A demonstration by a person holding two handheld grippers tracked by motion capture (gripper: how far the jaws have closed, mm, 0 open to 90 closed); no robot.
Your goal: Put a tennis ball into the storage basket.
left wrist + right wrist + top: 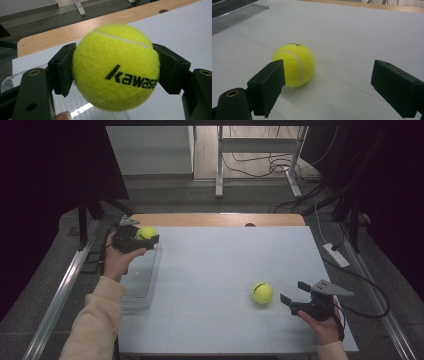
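On the left, my left gripper (pixel 145 239) pinches a tennis ball (pixel 146 233) across its middle and holds it above the clear tray (pixel 142 285) at the table's left edge. To set it down well, I judge I should lower it over the tray's middle before easing the pads apart, so it cannot roll over the low rim. A ball has no long axis; in the left gripper view its printed name (pixel 131 78) faces the camera and the white seam (pixel 120 39) runs across the top. Farther right, the second tennis ball (pixel 262 293) rests on the white table (pixel 220 260), just beside my right gripper (pixel 294 292), whose jaws stand spread and touch nothing.
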